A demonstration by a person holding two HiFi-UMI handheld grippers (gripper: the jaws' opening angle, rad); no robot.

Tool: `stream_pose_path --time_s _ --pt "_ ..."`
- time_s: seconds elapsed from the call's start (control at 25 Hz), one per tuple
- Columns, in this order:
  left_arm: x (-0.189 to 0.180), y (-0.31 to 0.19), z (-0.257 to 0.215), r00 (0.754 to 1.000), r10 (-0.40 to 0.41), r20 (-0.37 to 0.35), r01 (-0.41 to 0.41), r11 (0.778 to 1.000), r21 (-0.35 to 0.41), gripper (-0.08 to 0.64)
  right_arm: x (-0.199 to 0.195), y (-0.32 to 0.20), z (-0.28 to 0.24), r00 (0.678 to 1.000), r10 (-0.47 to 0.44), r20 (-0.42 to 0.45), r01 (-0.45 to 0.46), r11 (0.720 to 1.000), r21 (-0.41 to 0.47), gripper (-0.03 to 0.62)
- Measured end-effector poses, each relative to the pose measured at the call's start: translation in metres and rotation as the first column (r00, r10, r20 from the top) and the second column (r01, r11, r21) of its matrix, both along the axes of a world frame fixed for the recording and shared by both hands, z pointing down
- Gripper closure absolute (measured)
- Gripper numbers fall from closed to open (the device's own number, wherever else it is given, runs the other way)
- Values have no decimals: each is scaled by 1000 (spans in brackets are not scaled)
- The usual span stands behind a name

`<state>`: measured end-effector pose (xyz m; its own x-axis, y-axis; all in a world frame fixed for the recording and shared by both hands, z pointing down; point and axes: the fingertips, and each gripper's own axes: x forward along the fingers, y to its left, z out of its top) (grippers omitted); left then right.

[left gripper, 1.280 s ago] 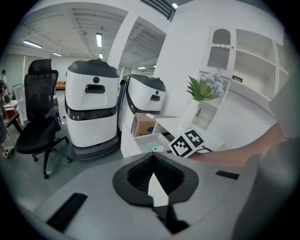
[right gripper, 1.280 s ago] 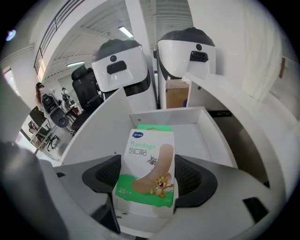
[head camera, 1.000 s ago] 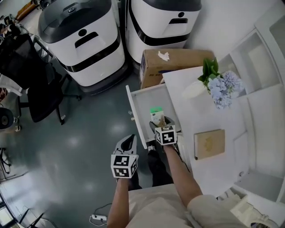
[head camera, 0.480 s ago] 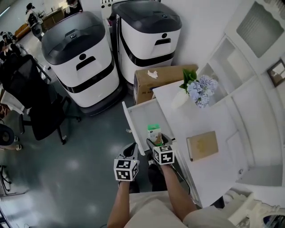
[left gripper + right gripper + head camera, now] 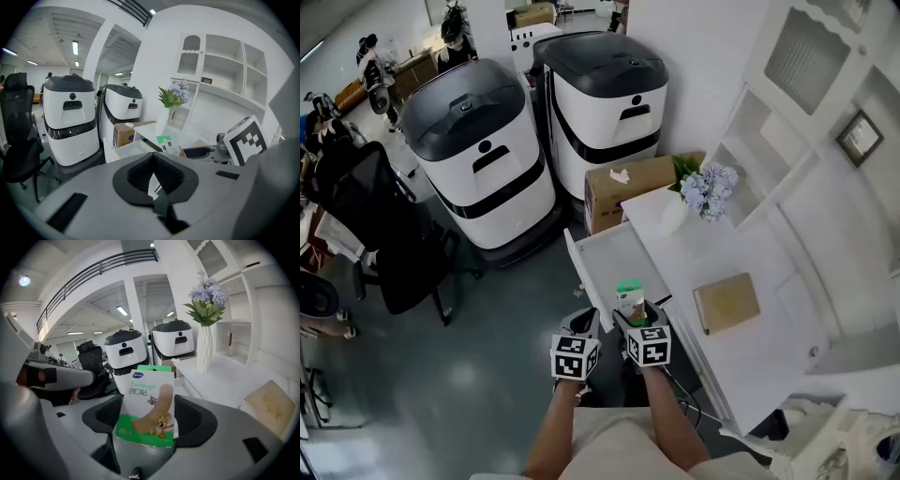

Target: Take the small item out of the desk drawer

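Observation:
My right gripper [image 5: 631,315] is shut on a small green-and-white bandage box [image 5: 630,297], held upright above the near end of the open white desk drawer [image 5: 602,255]. In the right gripper view the box [image 5: 147,405] stands between the two black pads, printed face toward the camera. My left gripper [image 5: 585,324] hangs close beside the right one, over the floor in front of the drawer. Its jaws [image 5: 153,165] are shut together with nothing between them. From the left gripper view the box [image 5: 168,142] shows off to the right.
The white desk [image 5: 722,246] carries a vase of flowers [image 5: 689,197] and a tan book [image 5: 727,302]. A cardboard box [image 5: 630,185] sits behind the drawer. Two large white machines [image 5: 483,159] stand on the floor beyond, and a black chair [image 5: 389,239] is at the left.
The right gripper has lifted the bandage box up out of the drawer and drawn it back toward the person. The left gripper has closed in beside it.

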<state>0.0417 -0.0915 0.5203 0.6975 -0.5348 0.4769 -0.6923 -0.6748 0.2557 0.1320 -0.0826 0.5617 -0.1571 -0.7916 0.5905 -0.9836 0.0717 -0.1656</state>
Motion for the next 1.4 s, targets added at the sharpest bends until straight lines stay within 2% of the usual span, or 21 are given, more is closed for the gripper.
stream_pose_path --time_s 0.2,0.44,0.6,1.16,1.4 --pt "-10 17 1 999 32 20 -32 999 11 543 -12 24 -8 1000 14 6 -14 999 38 221" --pt "-26 24 -6 999 52 -1 -52 996 67 543 -28 49 -7 1000 11 9 -12 998 64 221" --pt "-30 21 -13 999 39 -24 -37 995 92 543 -27 54 -9 1000 22 14 -23 997 75 221" --pt "-44 41 -14 996 84 -33 -81 993 83 543 -33 62 -16 998 -13 -57 18 996 91 221" --pt "-38 47 -6 993 115 -12 -113 990 79 543 -23 69 -16 997 10 -71 -3 995 98 221"
